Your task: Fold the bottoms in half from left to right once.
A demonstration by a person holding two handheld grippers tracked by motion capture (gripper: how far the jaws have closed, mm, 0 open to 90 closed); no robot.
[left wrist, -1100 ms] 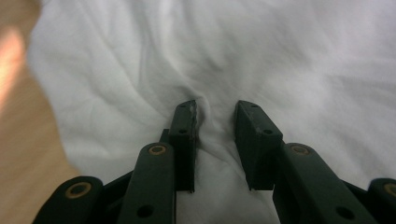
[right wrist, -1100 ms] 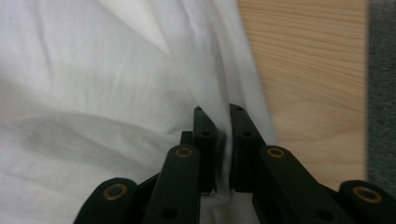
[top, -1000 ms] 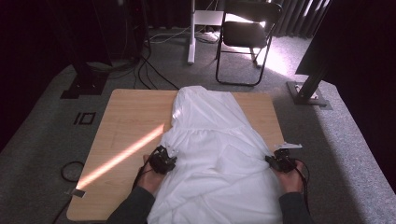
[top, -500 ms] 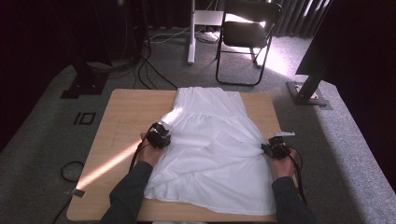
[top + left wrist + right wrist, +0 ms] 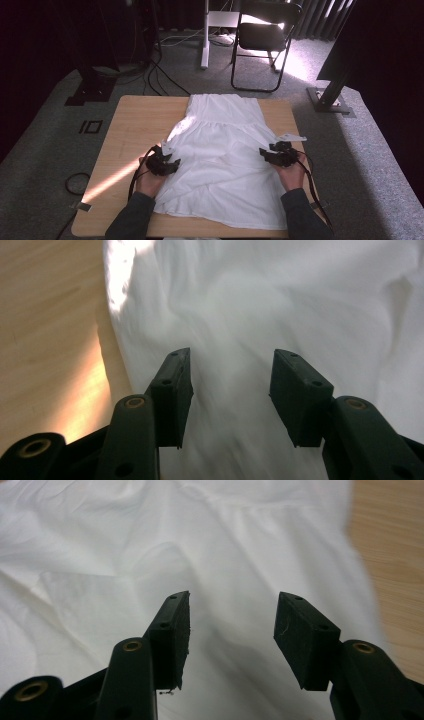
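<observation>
A white garment lies spread flat on the wooden table, its narrow end toward the far edge. My left gripper rests over the garment's left side, and its jaws have just been opening. In the left gripper view the left gripper stands open above the white cloth, with nothing pinched. My right gripper sits over the garment's right side, and its jaws have also just been opening. In the right gripper view the right gripper is open over the cloth.
A small white tag lies on the table by the garment's right edge. Beyond the table stand a black folding chair, a white post, cables and black stand bases on grey carpet. A strip of sunlight crosses the table's left part.
The garment, lifted and billowed a second ago, now lies flat and stretched out. Both grippers swung forward with it, then let go, and now hover open over the cloth.
</observation>
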